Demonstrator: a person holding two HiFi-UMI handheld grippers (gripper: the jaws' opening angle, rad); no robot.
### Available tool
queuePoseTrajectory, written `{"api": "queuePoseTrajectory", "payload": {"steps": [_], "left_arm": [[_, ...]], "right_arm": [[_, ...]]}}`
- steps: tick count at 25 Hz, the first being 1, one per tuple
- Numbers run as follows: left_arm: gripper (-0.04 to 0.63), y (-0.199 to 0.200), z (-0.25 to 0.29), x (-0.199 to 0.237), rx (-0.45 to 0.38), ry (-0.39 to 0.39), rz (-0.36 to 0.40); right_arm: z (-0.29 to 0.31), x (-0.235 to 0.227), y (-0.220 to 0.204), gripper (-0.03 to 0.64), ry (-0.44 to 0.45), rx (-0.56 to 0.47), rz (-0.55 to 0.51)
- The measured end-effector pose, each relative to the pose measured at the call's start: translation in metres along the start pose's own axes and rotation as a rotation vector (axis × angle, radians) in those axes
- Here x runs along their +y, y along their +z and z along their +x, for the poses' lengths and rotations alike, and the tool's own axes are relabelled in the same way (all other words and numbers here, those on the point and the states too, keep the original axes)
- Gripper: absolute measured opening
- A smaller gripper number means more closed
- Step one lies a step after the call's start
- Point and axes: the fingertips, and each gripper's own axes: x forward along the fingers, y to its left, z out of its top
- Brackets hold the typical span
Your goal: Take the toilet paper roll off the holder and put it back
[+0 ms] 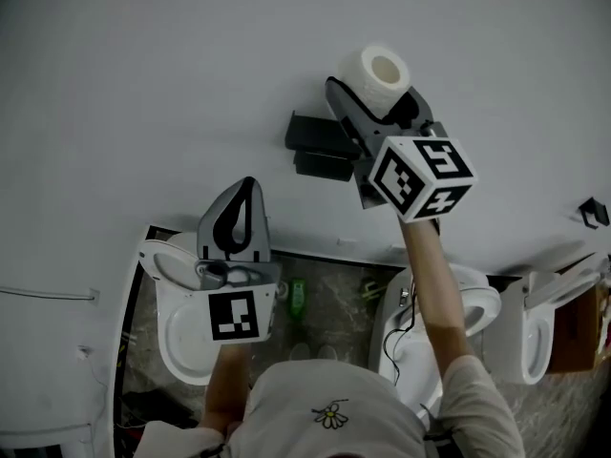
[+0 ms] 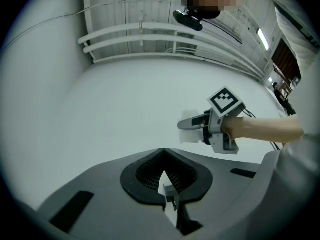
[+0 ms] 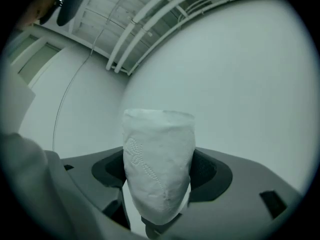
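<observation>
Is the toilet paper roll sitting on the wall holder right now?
No, the toilet paper roll is clamped between the jaws of the right gripper, clear of the black holder on the wall.

Soft, embossed paper roll; smooth, matt grey plastic jaws.

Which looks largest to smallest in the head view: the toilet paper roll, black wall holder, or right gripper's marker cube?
Largest: marker cube, though it is nearest the camera. Then toilet paper roll and black wall holder, too alike to rank.
</observation>
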Motion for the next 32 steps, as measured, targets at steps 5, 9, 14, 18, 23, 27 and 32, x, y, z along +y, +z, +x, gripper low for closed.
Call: {"api": "queuePoseTrajectory", "payload": {"steps": [5, 9, 14, 18, 23, 27, 32], "left_arm": [[0.017, -0.005, -0.002, 0.002, 0.01, 0.008, -0.01], [0.017, -0.011, -0.005, 0.007, 0.027, 0.021, -0.02], [0.017, -0.021, -0.011, 0.012, 0.052, 0.039, -0.027], [0.017, -0.025, -0.013, 0.015, 0.062, 0.048, -0.028], [0.017, -0.029, -0.015, 0.016, 0.074, 0.052, -0.028], [0.017, -0.033, -0.016, 0.015, 0.083, 0.049, -0.021], [0.017, -0.035, -0.018, 0.015, 0.09, 0.05, -0.02]], "right_arm": [[0.047, -0.002, -0.052, 0.341, 0.037, 0.189, 0.021], [0.069, -0.003, -0.093, 0.341, 0.028, 0.31, -0.009], [0.082, -0.004, -0.139, 0.341, 0.018, 0.431, -0.045], [0.087, -0.006, -0.168, 0.341, 0.02, 0.515, -0.055], [0.089, -0.007, -0.191, 0.341, 0.021, 0.585, -0.061], [0.088, -0.007, -0.199, 0.341, 0.017, 0.608, -0.066], [0.087, -0.007, -0.199, 0.341, 0.019, 0.611, -0.058]]}}
